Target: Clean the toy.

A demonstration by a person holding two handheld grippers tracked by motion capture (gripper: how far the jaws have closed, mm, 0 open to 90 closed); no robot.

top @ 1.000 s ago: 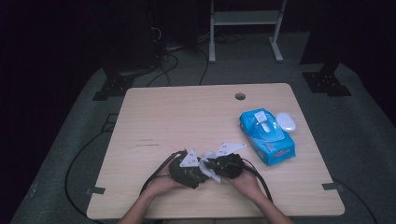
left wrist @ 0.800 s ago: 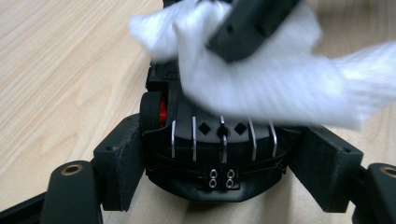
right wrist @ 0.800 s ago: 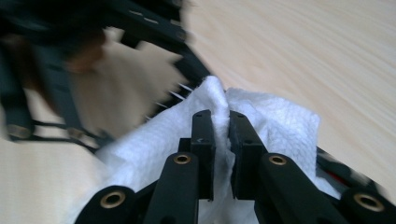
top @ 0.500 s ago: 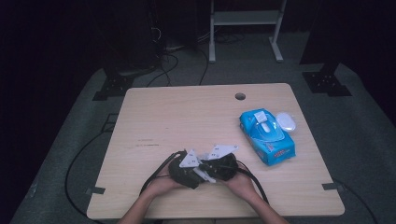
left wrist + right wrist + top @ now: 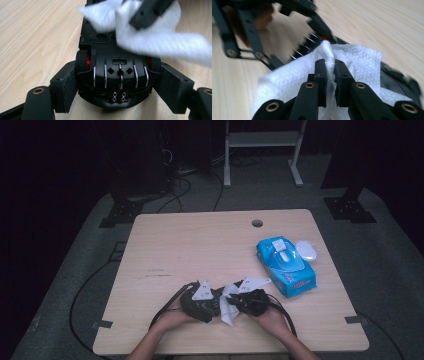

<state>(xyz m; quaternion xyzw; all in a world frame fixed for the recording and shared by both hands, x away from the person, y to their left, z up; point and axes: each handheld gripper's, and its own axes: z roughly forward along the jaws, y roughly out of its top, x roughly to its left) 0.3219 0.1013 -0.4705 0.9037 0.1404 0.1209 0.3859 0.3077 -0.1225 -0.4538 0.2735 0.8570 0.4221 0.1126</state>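
**Wiping the toy car's underside**

The left hand-held gripper [image 5: 119,100] was clamped across a black toy car [image 5: 117,75], its jaws pressing on the two flanks beside the red-hubbed wheels, with the car's underside turned up. The car sat low over the table [image 5: 200,245], near its front edge and well to the left of the blue wipes pack [image 5: 286,265]. The right hand-held gripper [image 5: 330,75] had its jaws together on a pinched fold of a white wipe [image 5: 359,60], which draped over the far half of the car.

Judged from this, the step in hand was rubbing the car clean. To do it well, the left grip probably needed to stay firm and steady, since the car was caught only by its sides and could twist out under a hard push. The right gripper would do best with short, light strokes along the car, keeping the wipe flat on the plastic rather than bunched, and steering clear of the thin metal contacts [image 5: 120,75] on the underside, where cloth might snag.
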